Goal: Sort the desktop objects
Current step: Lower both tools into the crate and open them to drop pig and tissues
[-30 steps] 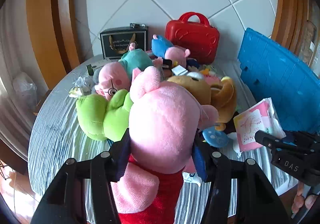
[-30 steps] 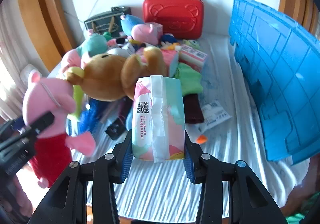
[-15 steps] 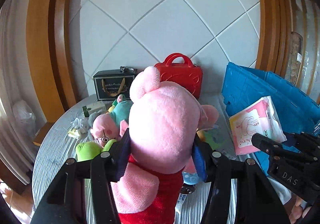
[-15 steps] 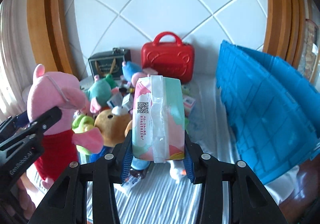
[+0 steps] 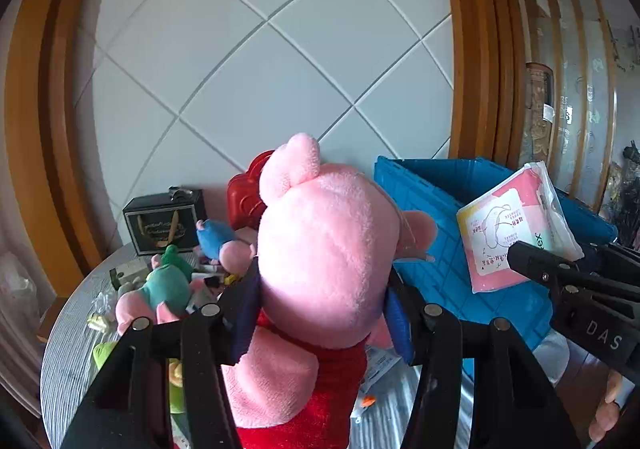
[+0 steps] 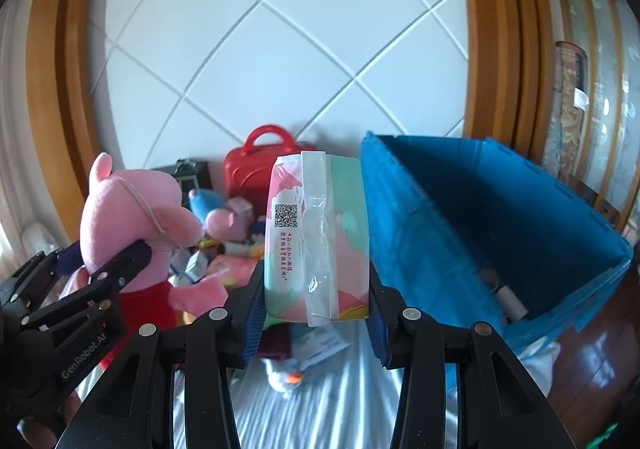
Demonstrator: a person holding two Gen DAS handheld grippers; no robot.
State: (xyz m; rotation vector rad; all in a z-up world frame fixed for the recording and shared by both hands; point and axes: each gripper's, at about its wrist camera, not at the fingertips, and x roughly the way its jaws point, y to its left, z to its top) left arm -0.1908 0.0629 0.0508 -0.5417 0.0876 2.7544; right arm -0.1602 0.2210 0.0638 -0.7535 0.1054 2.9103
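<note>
I've lifted both loads off the worktop (image 6: 340,401): left gripper (image 5: 320,313) clamping the pink plush pig (image 5: 324,249), right gripper (image 6: 316,309) clamping the tissue pack (image 6: 316,237), ready for the blue crate (image 6: 500,233).

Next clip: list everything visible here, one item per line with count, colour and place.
pig plush: 1, pink with red dress, clamped in the left tongs
tissue pack: 1, pastel pink, green and white, clamped in the right tongs
storage crate: 1, blue, open, right side
small suitcase: 1, red, against the back wall
gift box: 1, black with gold print, left of the suitcase
plush pile: several, teal, blue, pink and green, on the table
table cover: 1, pale, striped, under everything
person's hand: 1, partly seen, lower right of the left view
</note>
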